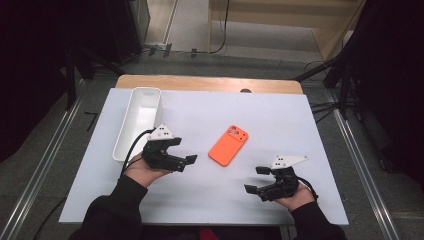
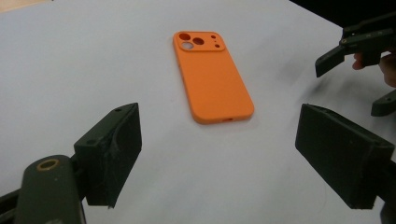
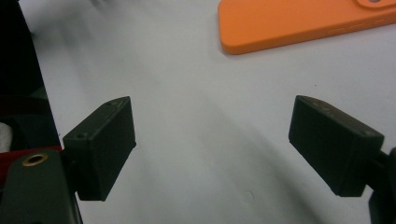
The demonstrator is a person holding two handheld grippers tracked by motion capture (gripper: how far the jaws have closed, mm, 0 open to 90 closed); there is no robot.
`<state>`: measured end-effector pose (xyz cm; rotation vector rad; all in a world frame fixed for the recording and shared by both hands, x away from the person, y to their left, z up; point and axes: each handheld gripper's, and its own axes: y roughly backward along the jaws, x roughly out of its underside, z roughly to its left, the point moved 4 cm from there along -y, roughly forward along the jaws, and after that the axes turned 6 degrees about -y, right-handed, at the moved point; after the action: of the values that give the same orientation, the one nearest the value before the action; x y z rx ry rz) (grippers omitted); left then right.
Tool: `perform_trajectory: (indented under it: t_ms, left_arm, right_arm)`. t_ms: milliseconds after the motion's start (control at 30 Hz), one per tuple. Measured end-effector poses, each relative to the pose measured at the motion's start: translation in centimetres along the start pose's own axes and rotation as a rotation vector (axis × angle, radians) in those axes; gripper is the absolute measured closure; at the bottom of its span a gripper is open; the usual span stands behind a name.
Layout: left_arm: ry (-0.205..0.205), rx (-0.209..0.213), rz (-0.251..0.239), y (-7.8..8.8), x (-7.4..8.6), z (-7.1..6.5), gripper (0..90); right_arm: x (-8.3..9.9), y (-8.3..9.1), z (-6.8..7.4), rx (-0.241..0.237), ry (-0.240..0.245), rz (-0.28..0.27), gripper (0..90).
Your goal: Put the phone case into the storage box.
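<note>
The orange phone case (image 1: 228, 145) lies flat mid-worktop (image 1: 280, 115), long axis diagonal, camera end away from me. My left tool (image 1: 186, 151) and right tool (image 1: 258, 180) flank it, both with jaws apart and empty. The left is slightly nearer.

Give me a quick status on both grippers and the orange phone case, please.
Left gripper open, empty. Right gripper open, empty. Orange phone case flat on the table between them, untouched. Nothing in the way.
</note>
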<state>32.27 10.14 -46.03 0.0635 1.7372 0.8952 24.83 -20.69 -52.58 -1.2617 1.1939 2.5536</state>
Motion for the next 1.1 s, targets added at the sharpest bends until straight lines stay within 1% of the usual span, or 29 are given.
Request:
perform_trajectory:
  t_ms: [67,133,167,267,433,500,600,800,867,967,1067,1100]
  left_arm:
    - [0.012,0.001,0.009,-0.5,-0.1,0.0,14.8]
    - [0.014,0.001,0.016,-1.0,-0.3,0.0,14.8]
    - [0.008,0.001,0.021,-1.1,-0.4,0.0,14.8]
    - [0.009,-0.004,0.018,-1.6,-0.9,-0.1,14.8]
    - [0.025,-0.008,0.006,-2.3,-1.4,0.1,14.8]
    - [0.029,-0.019,0.013,-2.6,-1.5,0.3,14.8]
    - [0.042,-0.035,0.009,-3.0,-1.7,0.5,14.8]
    - [0.033,-0.057,0.013,-3.7,-2.3,0.9,14.8]
    - [0.028,-0.066,0.001,-3.9,-2.5,1.0,14.8]
    - [0.034,-0.055,0.008,-4.3,-2.8,1.0,14.8]
    - [0.036,-0.058,0.013,-4.6,-3.0,1.0,14.8]
    - [0.043,-0.056,0.011,-4.7,-3.1,1.0,14.8]
  right_arm:
    - [-0.1,0.0,0.0,0.000,0.003,-0.002,13.5]
    - [-0.2,0.0,0.0,-0.003,0.001,-0.008,13.6]
    - [-0.2,0.0,0.0,-0.005,0.006,-0.004,13.5]
    - [-0.2,-0.2,0.0,-0.007,0.013,0.005,13.5]
    - [-0.2,-0.2,0.3,-0.005,0.015,0.008,13.5]
    - [-0.1,-0.3,0.3,-0.008,0.016,0.010,13.5]
    - [-0.1,-0.3,0.3,-0.009,0.020,0.010,13.5]
    - [0.0,-0.2,0.3,-0.007,0.008,0.014,13.5]
    - [0.0,-0.2,0.3,-0.005,0.009,0.012,13.5]
    - [0.1,-0.1,0.4,-0.003,0.007,0.011,13.5]
    - [0.2,0.0,0.3,-0.004,0.006,0.009,13.5]
    - [0.2,0.0,0.3,-0.002,0.003,0.009,13.5]
